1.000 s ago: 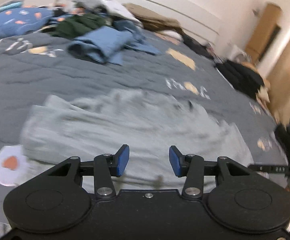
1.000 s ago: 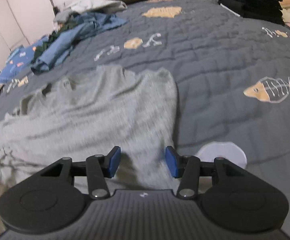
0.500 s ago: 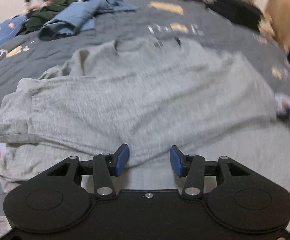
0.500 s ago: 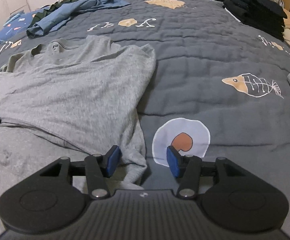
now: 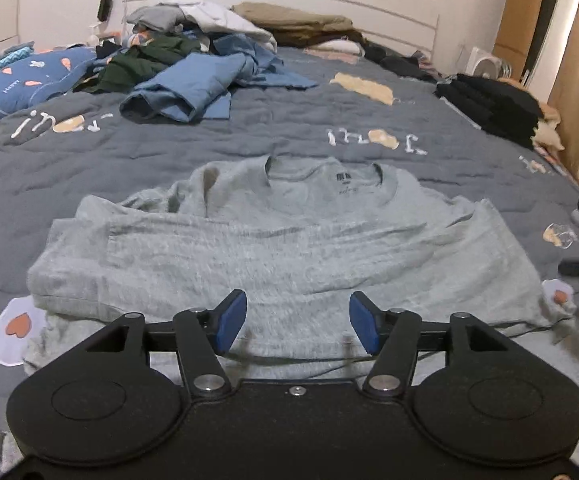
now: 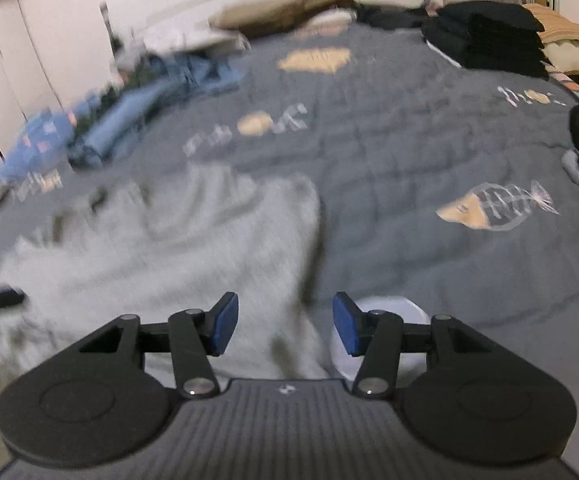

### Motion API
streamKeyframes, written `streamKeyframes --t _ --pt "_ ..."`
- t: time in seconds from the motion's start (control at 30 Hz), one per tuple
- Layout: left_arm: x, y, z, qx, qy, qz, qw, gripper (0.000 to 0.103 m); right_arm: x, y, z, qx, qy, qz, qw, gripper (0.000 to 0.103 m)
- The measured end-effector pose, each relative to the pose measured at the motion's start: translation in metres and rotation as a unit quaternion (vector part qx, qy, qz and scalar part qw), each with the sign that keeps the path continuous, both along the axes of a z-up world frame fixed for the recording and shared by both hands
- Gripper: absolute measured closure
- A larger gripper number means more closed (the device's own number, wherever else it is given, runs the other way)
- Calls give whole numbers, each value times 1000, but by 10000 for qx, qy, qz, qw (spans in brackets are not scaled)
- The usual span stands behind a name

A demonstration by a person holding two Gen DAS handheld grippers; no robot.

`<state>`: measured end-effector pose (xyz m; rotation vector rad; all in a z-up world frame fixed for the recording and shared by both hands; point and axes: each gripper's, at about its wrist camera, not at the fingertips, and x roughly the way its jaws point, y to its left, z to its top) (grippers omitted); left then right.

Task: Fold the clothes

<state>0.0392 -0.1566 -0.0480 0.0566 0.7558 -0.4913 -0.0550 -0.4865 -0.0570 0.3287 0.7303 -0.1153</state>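
The grey shirt (image 5: 289,240) lies spread on the grey quilt (image 5: 169,148), collar away from the tongs, one sleeve folded across its body. The left tongs (image 5: 297,322) hang over its near hem, jaws apart and empty. The right tongs (image 6: 285,324) hover at the shirt's right edge (image 6: 209,248), also parted, holding nothing. Beyond the collar sits a heap of blue clothes (image 5: 193,88); black folded clothes (image 5: 493,108) are stacked off to the right.

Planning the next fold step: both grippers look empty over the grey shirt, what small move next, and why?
Probably lower the left gripper onto the near hem of the grey shirt and close. Its jaws stand open with nothing between them, the shirt lies spread, collar away, sleeves already folded in. The right gripper is open too, near the shirt's right edge.
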Motion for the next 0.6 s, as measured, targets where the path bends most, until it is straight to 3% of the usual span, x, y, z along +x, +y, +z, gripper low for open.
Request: streamKeyframes --t 0.17,0.3,0.4,0.6 --pt "3 -16 -21 500 152 -113 9986 46 28 30 -8 151 -174 503 9985 52" --pt "-1 -16 -33 766 287 -236 9964 46 49 46 -30 53 327 774 9965 52" --pt "-3 -9 -29 708 310 -256 9967 46 49 45 -41 -126 518 864 9948 52" --pt "-7 7 -16 468 273 -179 9984 46 40 37 -36 -12 593 774 9952 52"
